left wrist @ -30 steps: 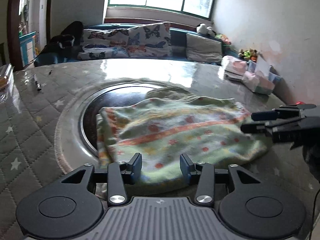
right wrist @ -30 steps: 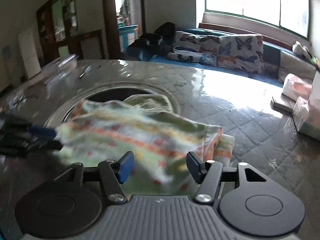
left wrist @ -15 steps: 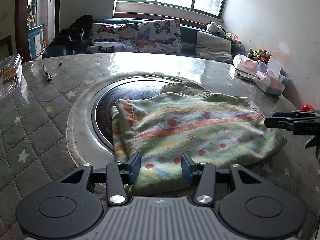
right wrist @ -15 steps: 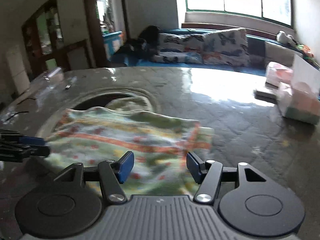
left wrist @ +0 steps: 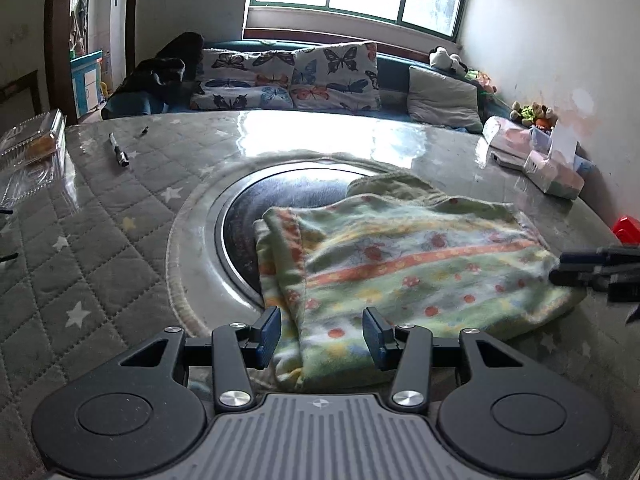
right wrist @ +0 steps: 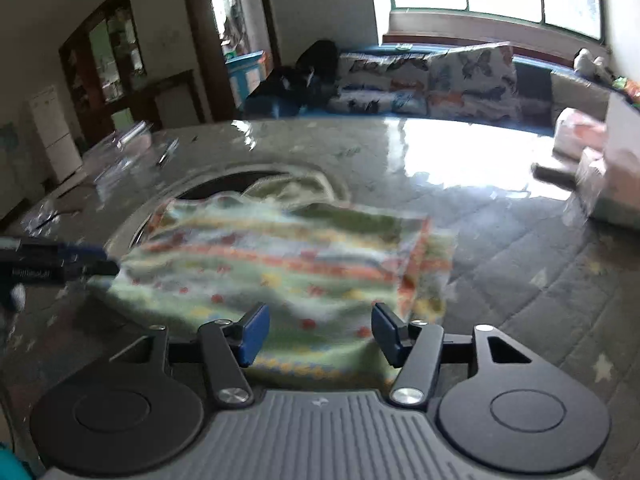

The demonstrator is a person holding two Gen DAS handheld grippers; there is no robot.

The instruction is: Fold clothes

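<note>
Left gripper [left wrist: 320, 332] has its jaws spread, nothing between them, hovering low over the near edge of the garment [left wrist: 400, 264]; right gripper [right wrist: 318, 334] likewise released and empty, over the opposite near edge

Garment is a striped, dotted fleece piece lying as a rough rectangle on the quilted table [left wrist: 100, 216], its left end overlapping the dark round inset [left wrist: 256, 216]. A doubled edge with orange trim shows on one side, and a plain green flap [left wrist: 392, 186] pokes out at the far edge, so it's already folded at least once. Can't tell from this whether another fold is due or it's done and being let go

If another fold is wanted:
- grip both layers at the corners, not just the top ply
- keep both grippers level and moving together so the edge stays straight
- tuck or flatten the loose green flap, else it bulges
- watch the inset rim, where cloth could snag or sag

Right wrist view is motion-blurred, so edge detail is poor there
</note>
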